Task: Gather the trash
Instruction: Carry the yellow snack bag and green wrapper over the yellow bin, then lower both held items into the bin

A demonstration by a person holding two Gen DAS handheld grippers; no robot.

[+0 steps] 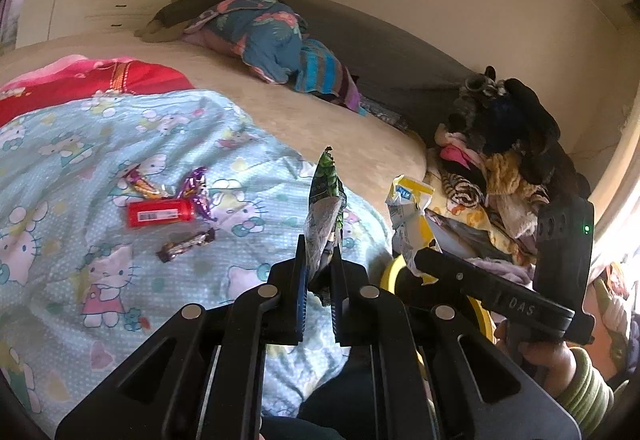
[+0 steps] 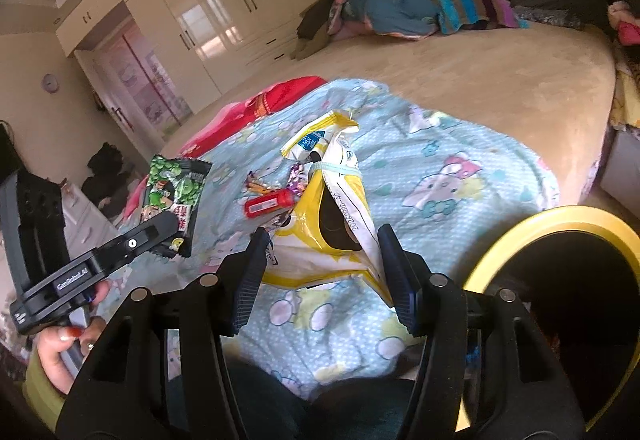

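On a bed [image 1: 320,111] spread with a pale blue cartoon-cat quilt [image 1: 100,240], a person holds two sets of tongs above scattered trash. The left tongs [image 1: 320,260] are pinched tight on the lower end of a green snack wrapper [image 1: 326,199], which stands upright between the blades, lifted clear of the quilt. The right tongs [image 2: 324,260] are about half spread and clamped on a crumpled yellow-and-white pouch [image 2: 332,207], the pads pressing on its lower sides while its torn top points toward the far side of the bed.

Lying on the quilt to the left in the left wrist view are a red packet with a barcode [image 1: 160,213], a purple candy wrapper [image 1: 198,191] touching its right end, a striped wrapper [image 1: 144,183] just beyond it, and a dark chocolate-bar wrapper [image 1: 186,246] on the near side.

A yellow-rimmed bin [image 2: 516,236] stands at the near right edge of the bed, just beside the right tongs. Folded bedding [image 1: 260,35] sits at the far end of the mattress, and a heap of clothes [image 1: 500,159] lies to the right. White wardrobes [image 2: 208,11] line the far wall.
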